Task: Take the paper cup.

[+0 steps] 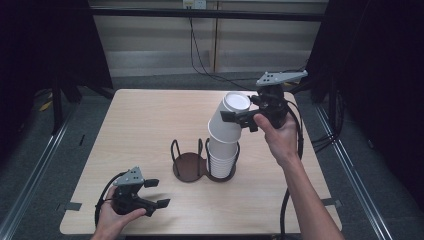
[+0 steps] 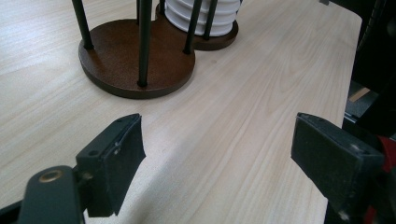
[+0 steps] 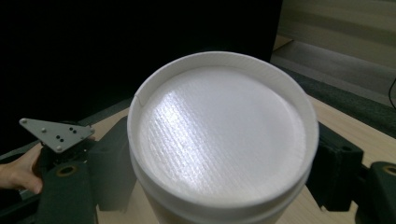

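Pale wood-grain table [image 1: 150, 120], smooth and matte. Near its middle, a dark brown two-ring cup holder [image 1: 189, 165] with round bases and thin black upright wires; left ring bare, right ring packed with a ribbed white stack of cups [image 1: 221, 162]. Above that stack, one upside-down paper cup [image 1: 227, 120], tapered and smooth, tilted far-right, flat base dimpled. Pinched at its upper part between the jaws of the right gripper [image 1: 239, 118]. Likely trouble: thin wall crushing under a hard squeeze, slipping on the taper, or dragging the next cup up. Left gripper [image 1: 156, 192] at the near left, jaws spread wide on nothing.
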Demonstrator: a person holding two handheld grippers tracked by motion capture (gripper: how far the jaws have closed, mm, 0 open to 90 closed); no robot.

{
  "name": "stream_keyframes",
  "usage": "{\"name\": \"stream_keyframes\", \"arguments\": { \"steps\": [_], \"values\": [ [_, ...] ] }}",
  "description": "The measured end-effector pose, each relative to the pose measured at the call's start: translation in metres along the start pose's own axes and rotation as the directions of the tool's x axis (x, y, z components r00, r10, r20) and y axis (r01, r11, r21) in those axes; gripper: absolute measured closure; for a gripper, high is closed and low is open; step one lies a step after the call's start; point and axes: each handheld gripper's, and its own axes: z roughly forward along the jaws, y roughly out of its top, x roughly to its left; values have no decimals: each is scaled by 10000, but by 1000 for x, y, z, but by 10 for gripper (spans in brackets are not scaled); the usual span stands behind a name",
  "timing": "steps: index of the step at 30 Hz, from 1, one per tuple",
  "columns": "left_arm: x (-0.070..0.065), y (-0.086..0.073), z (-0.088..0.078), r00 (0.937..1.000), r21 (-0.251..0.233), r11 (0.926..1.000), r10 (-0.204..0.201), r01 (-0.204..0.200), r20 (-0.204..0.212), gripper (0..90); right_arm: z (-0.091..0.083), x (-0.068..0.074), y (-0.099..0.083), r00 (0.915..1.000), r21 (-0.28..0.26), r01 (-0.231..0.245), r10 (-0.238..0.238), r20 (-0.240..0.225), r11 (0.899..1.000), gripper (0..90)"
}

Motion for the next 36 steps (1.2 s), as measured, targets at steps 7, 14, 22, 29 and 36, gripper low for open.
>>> {"name": "stream_keyframes", "arguments": {
  "steps": [7, 14, 22, 29, 36],
  "values": [
    [-1, 1, -1, 9999, -121, 9999, 97, -96, 112, 160, -7, -1, 0, 9999, -403, -109, 107, -41, 9991, 231],
    [-1, 0, -1, 9999, -160, 9998, 88, -86, 134, 160, -12, -1, 0, 9998, -794, -199, 195, -50, 9966, 232],
    [-1, 0, -2, 9998, -179, 9998, 57, -54, 178, 160, -18, 0, -1, 9998, -1220, -192, 187, -55, 9923, 233],
    [-2, 0, -3, 9992, -336, 9993, 164, -152, 351, 160, -21, 1, -4, 9999, -1522, -168, 167, -19, 9882, 234],
    [-2, 0, -6, 9988, -411, 9988, 291, -275, 403, 160, -30, 2, -6, 9997, -1942, -260, 250, -80, 9806, 235]
  ]
}}
